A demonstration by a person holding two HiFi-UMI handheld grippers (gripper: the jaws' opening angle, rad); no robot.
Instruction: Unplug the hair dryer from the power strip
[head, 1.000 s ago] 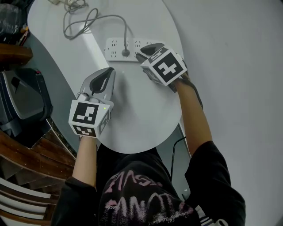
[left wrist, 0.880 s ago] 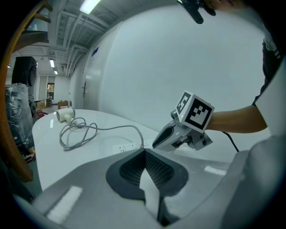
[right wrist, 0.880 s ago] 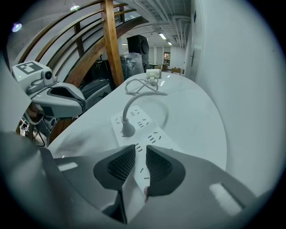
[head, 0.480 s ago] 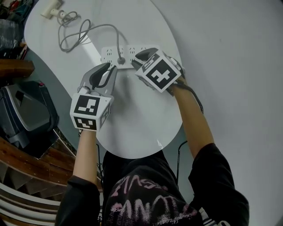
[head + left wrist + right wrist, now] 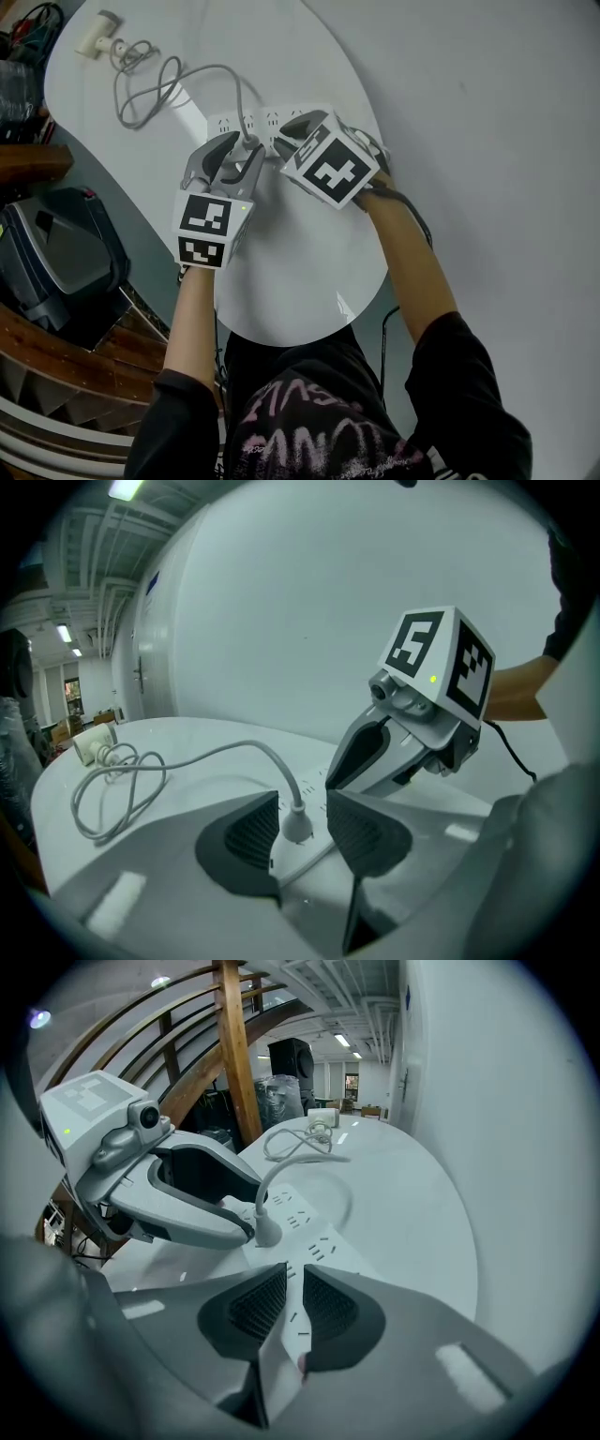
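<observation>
Left gripper (image 5: pixel 303 801), parted, straddles the upright round white plug (image 5: pixel 298 830) (gaps either side); near-closed right gripper (image 5: pixel 294 1271) rests on the flat white power strip (image 5: pixel 307 1215).

The white power strip (image 5: pixel 223 124) lies flat on the white table (image 5: pixel 309 253), sockets facing up. A pale round plug (image 5: pixel 298 825) stands upright, seated in one socket. Its grey cord (image 5: pixel 155 80) trails off in loose loops.

The white rounded table (image 5: pixel 309 253) bears a power strip (image 5: pixel 225 124), a looped grey cord (image 5: pixel 141 89) and a hair dryer (image 5: pixel 97 36).
</observation>
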